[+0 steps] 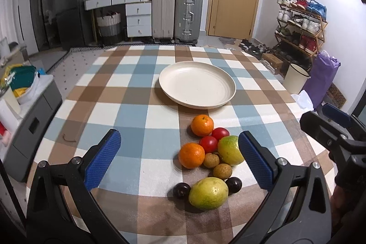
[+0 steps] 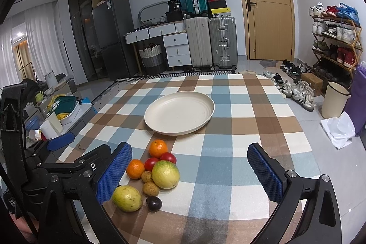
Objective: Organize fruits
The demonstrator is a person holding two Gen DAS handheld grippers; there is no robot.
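Orange, red, green fruits (image 1: 207,159) clustered near cream plate (image 1: 197,84); left tool (image 1: 180,159), right tool (image 2: 189,172) wide open, empty.

Premises: a lived-in home, entrance and dining area combined. Evidence: a wooden door (image 2: 266,8) with a loaded shoe rack (image 2: 335,38) beside it and loose shoes on the floor; stacked suitcases (image 2: 210,40) against the wall; a refrigerator (image 2: 112,38); a white drawer unit (image 2: 176,49); a table under a checked cloth (image 2: 228,129).
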